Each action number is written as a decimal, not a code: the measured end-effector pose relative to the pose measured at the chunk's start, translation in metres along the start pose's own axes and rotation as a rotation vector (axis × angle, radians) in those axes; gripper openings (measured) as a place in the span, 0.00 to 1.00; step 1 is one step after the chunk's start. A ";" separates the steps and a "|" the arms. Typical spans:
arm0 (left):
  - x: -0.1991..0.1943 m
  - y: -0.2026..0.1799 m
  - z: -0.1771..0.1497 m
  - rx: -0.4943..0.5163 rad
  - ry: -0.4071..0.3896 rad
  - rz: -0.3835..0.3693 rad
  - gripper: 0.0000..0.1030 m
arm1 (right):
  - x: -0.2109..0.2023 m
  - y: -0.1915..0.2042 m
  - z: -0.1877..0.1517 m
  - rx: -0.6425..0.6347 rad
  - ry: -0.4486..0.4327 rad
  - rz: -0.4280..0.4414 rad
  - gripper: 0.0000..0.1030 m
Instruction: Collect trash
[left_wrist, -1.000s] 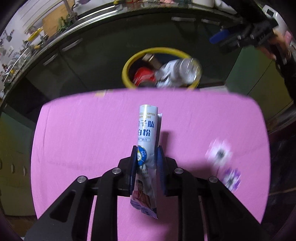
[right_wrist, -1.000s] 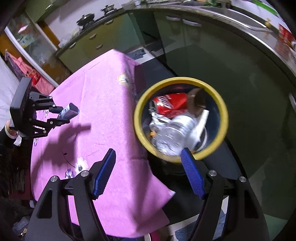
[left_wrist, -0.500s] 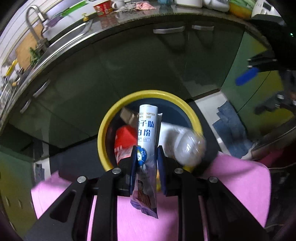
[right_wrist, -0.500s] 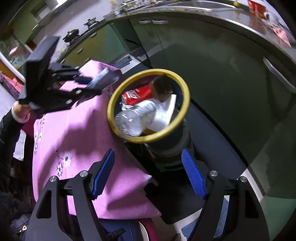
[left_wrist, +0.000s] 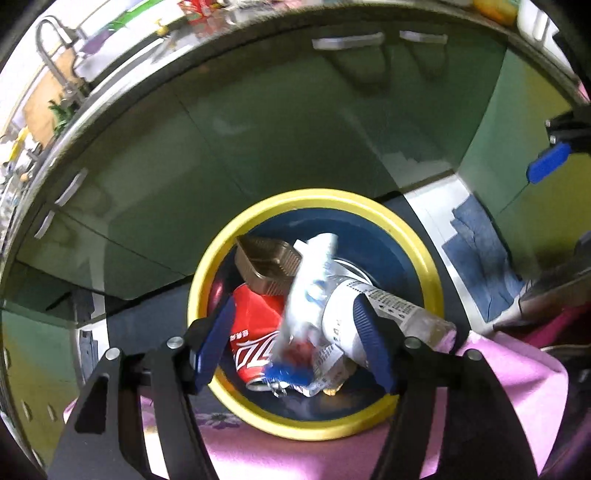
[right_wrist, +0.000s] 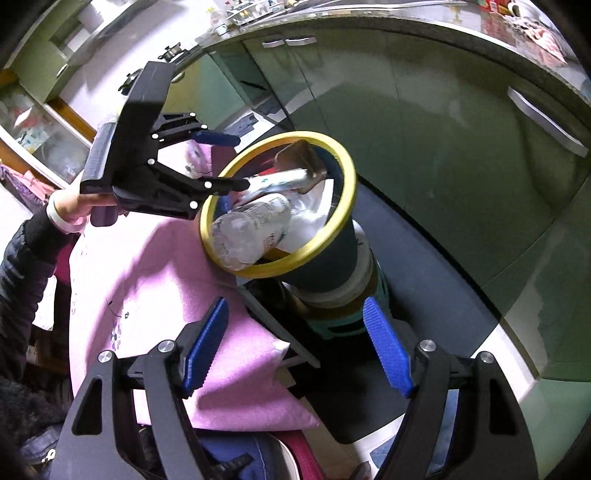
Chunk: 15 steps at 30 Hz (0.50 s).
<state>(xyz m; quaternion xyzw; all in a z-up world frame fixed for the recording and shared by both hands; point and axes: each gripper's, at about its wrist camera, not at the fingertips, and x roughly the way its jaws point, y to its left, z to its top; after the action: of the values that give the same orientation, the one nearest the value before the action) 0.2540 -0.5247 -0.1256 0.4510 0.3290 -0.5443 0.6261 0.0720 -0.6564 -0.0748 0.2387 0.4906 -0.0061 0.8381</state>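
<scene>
Presently, the left claw (left_wrist: 291, 345) stands wide over the yellow-rimmed blue bin (left_wrist: 424, 254); the white-and-blue foil sachet (left_wrist: 308, 284), blurred, lies among its contents. Light, limp, slippery: pinch mid-length. The right claw (right_wrist: 295, 347) gapes empty.

sachet (left_wrist: 308, 284): white and blue, blurred, tilting over the bin mouth, touching neither blue pad of the left gripper
bin (left_wrist: 436, 280): dark blue with a yellow rim, standing just beside the pink table edge, nearly full
bottle (left_wrist: 391, 314): clear plastic with a white label, lying on its side, poking over the rim
can (left_wrist: 255, 328): red, crushed, lying low in the bin
tray (left_wrist: 267, 264): brown, ribbed, leaning against the inner wall
</scene>
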 end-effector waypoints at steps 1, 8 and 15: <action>-0.008 0.001 -0.004 -0.022 -0.011 0.011 0.62 | 0.000 0.004 -0.001 -0.010 0.000 0.005 0.73; -0.091 -0.013 -0.064 -0.279 -0.146 0.059 0.87 | 0.003 0.036 -0.013 -0.094 -0.005 0.030 0.77; -0.185 -0.065 -0.169 -0.544 -0.281 0.264 0.94 | 0.018 0.094 -0.035 -0.241 -0.010 0.030 0.80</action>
<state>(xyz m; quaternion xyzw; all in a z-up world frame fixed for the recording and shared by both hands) 0.1683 -0.2978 -0.0350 0.2268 0.3113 -0.4074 0.8280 0.0759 -0.5552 -0.0665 0.1433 0.4802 0.0643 0.8630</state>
